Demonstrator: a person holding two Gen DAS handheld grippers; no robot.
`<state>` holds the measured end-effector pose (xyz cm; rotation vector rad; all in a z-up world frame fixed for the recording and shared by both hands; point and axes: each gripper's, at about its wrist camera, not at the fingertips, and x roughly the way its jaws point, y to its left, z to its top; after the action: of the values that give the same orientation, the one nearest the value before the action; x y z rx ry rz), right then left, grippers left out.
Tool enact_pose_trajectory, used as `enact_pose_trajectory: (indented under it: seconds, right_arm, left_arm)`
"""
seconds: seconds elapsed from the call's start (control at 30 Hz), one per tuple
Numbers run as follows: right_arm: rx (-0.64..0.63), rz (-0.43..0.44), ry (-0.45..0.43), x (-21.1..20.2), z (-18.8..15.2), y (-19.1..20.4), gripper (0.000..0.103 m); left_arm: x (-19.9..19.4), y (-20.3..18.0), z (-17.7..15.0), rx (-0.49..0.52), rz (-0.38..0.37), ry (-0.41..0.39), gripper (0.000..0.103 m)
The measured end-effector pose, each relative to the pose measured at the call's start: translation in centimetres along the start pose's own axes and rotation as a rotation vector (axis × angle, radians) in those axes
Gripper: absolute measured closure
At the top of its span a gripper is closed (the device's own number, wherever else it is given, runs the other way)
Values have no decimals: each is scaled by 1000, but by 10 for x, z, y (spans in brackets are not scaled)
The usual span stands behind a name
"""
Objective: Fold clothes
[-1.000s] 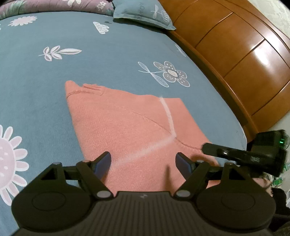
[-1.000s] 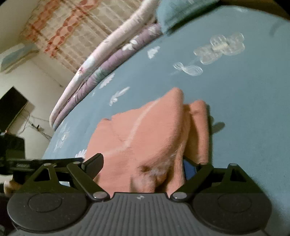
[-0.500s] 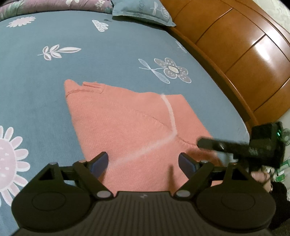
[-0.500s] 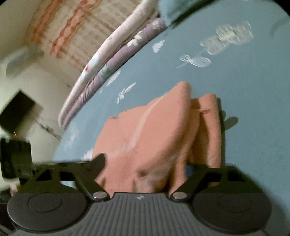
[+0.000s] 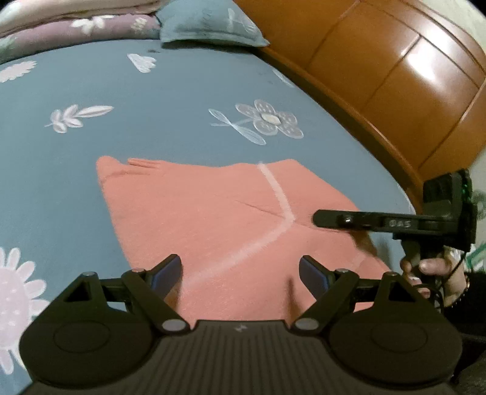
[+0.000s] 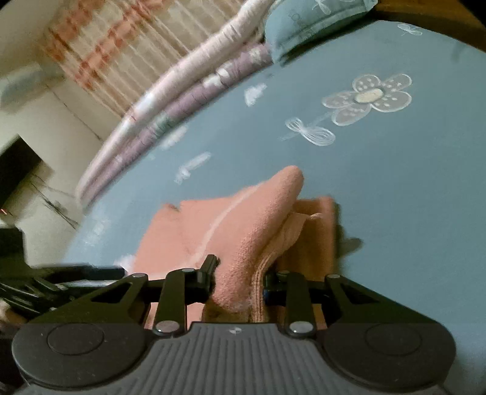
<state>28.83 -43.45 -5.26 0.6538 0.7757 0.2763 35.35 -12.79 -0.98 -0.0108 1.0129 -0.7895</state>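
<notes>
A salmon-pink knit sweater (image 5: 218, 218) with a pale stripe lies partly folded on the blue flowered bed sheet (image 5: 158, 100). My left gripper (image 5: 240, 272) hovers open over the sweater's near edge, nothing between its fingers. My right gripper (image 6: 240, 278) is shut on a bunched, ribbed edge of the sweater (image 6: 258, 231), which rises in a ridge ahead of the fingers. In the left wrist view the right gripper (image 5: 319, 218) reaches in from the right over the sweater's right corner, held by a hand (image 5: 431, 267).
A wooden headboard (image 5: 395, 76) runs along the bed's right side. A blue pillow (image 5: 209, 22) and folded quilts (image 6: 170, 100) lie at the far end. A curtain (image 6: 100, 39) and a dark screen (image 6: 15, 170) show beyond the bed.
The right gripper's fingers have shut on the sweater's right edge, having stood wide apart around it. The left gripper stayed open and shifted only slightly.
</notes>
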Motion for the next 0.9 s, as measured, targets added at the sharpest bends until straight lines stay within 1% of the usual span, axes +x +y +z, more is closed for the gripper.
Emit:
enact_pose_trajectory:
  seconds: [0.07, 0.13, 0.2, 0.27, 0.33, 0.43, 0.53, 0.67, 0.73, 0.8, 0.9]
  right_arm:
    - [25, -17, 18, 6, -4, -11, 71]
    - [70, -6, 18, 7, -6, -22, 72]
    - [75, -11, 11, 5, -7, -22, 72]
    - [32, -39, 7, 0, -6, -13, 71]
    - [12, -58, -20, -5, -2, -9, 71]
    - [-18, -86, -60, -14, 3, -2, 69]
    - [-48, -115, -100, -22, 8, 4, 66]
    - [-88, -153, -154, -34, 15, 13, 64]
    - [-106, -147, -171, -34, 20, 17, 64]
    - [-136, -127, -140, -21, 23, 22, 64]
    - [-148, -156, -39, 12, 17, 15, 65]
  left_arm:
    - [11, 2, 1, -3, -14, 7, 12]
    - [18, 2, 3, -10, -32, 4, 12]
    - [15, 0, 8, -4, -30, -3, 12]
    - [8, -2, 8, 13, -21, -28, 12]
    - [6, 1, 9, 4, -17, -37, 12]
    - [15, 10, 7, -28, -19, -21, 12]
    - [18, 7, 9, -6, -4, -14, 12]
    - [21, 3, 10, 31, -5, -3, 12]
    - [25, 3, 11, 35, -17, -4, 11]
    - [29, 4, 13, 19, -33, -8, 11]
    - [28, 7, 15, -15, -47, -20, 11]
